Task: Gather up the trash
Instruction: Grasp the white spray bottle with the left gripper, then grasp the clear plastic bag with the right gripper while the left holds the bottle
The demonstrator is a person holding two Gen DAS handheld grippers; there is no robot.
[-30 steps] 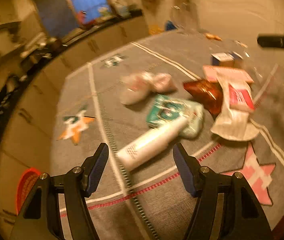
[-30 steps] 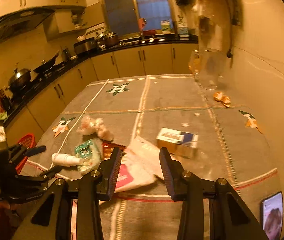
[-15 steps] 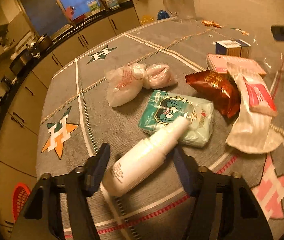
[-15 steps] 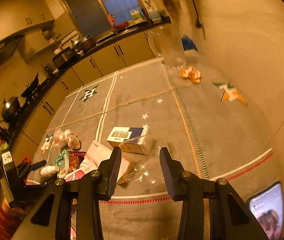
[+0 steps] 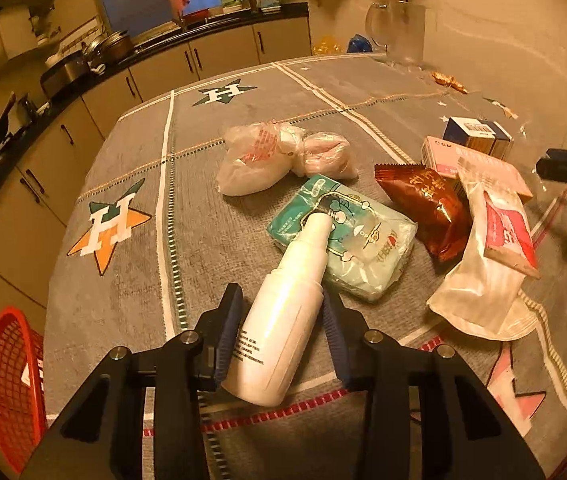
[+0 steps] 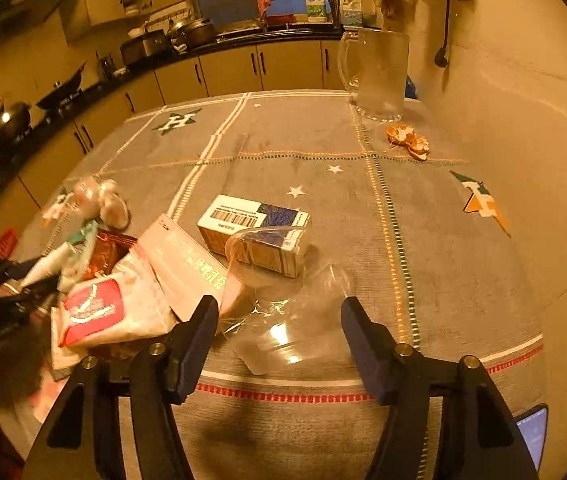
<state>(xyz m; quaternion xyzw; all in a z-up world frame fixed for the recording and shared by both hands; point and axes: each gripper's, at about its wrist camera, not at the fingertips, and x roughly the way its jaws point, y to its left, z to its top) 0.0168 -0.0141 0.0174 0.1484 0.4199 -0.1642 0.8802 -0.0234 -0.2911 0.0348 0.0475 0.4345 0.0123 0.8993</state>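
Observation:
A white plastic bottle [image 5: 283,312] lies on the grey tablecloth [image 5: 203,216], its neck resting on a green tissue pack [image 5: 347,236]. My left gripper [image 5: 281,312] straddles the bottle's body, its pads close on both sides; I cannot tell if they press it. Beyond lie a tied plastic bag [image 5: 279,156], a red snack pouch [image 5: 427,204], a white and red pouch [image 5: 491,264], a pink box [image 5: 479,164] and a blue and white carton [image 5: 477,136]. My right gripper [image 6: 279,316] is open over a crumpled clear plastic wrapper [image 6: 279,308] in front of the carton [image 6: 255,232].
A red basket [image 5: 7,384] sits below the table's left edge. A glass pitcher [image 6: 379,76] and orange peel scraps [image 6: 407,142] are at the far side by the wall. A phone [image 6: 531,436] lies at the near right corner. Kitchen counters run behind.
My left gripper moved forward onto the bottle, and its jaws narrowed around it. My right gripper came down toward the clear wrapper by the carton, and its jaws opened wider.

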